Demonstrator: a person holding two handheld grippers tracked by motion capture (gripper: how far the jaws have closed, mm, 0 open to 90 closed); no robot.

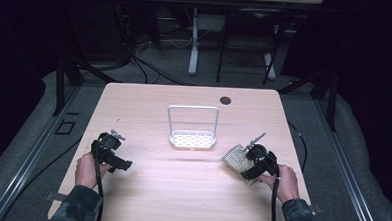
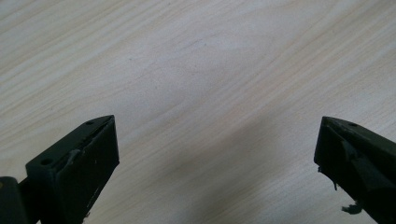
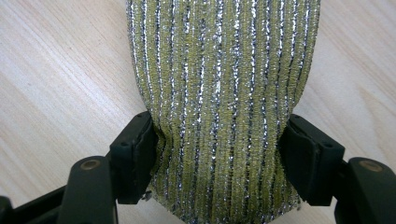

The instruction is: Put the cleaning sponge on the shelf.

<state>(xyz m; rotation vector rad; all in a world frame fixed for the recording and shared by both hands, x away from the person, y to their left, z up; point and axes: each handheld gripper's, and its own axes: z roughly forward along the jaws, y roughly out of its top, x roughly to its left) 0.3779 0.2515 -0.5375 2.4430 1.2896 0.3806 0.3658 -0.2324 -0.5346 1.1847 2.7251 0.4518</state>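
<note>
A yellow-green sponge cloth with silver glitter stripes point(image 3: 219, 84) lies on the wooden table point(image 1: 180, 200) at its right side. My right gripper point(image 3: 219, 140) is shut on the cloth's near end, and the pads dent both of its edges. From above, the cloth point(image 1: 235, 158) sticks out to the left of the right gripper point(image 1: 249, 164). My left gripper point(image 1: 116, 149) rests at the table's left side, held in the person's hand. It stands wide open over bare wood point(image 2: 217, 140) with nothing between its jaws.
A small white rack point(image 1: 193, 128) with a perforated base and a tall hoop frame stands at the table's middle. A dark round cable hole point(image 1: 225, 100) sits near the far edge. Beyond the table are desk legs and cables on the floor.
</note>
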